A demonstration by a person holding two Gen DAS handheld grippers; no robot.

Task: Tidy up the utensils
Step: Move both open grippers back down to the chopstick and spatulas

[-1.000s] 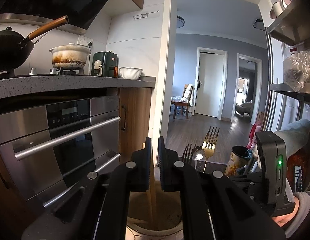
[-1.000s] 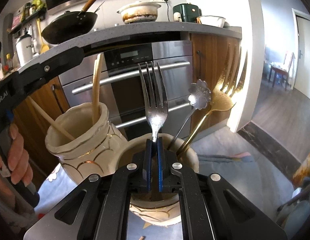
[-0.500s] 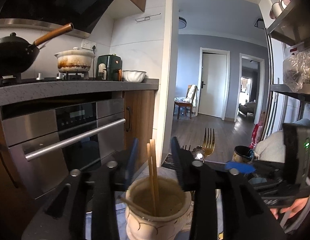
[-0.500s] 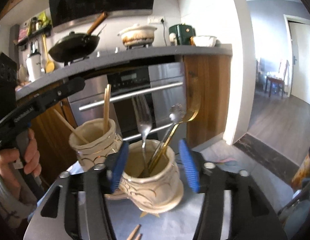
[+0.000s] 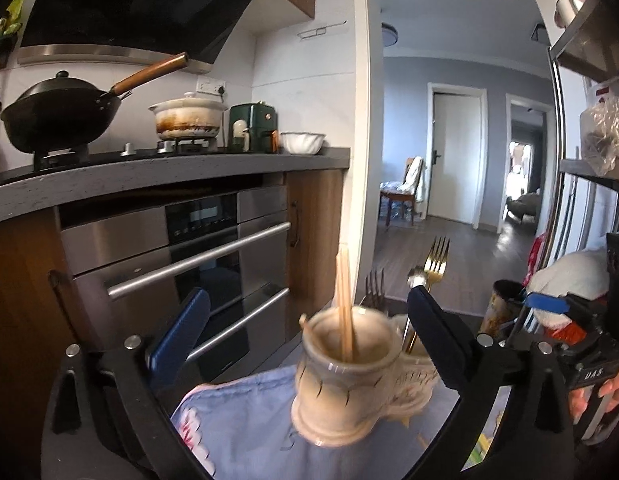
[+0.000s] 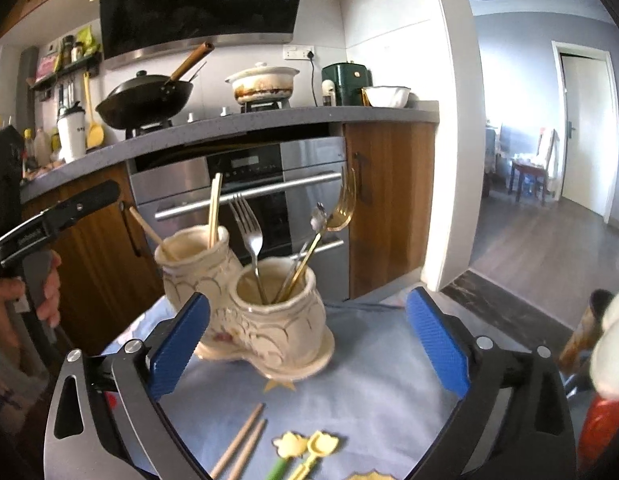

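Chopsticks [image 6: 240, 442], two loose, lie on the cloth [image 6: 369, 364] near the right gripper [image 6: 307, 344], long axes running near-to-far, left of the yellow utensils [image 6: 305, 450]. Both grippers have just opened wide, nothing between them; left gripper [image 5: 305, 344] frames the chopstick pot [image 5: 343, 368]. Right gripper is judged nearer.

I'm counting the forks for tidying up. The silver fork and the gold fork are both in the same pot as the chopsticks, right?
Not quite. In the right wrist view the silver fork and the gold fork stand together in the front pot, but the chopsticks stand in the other pot behind it.
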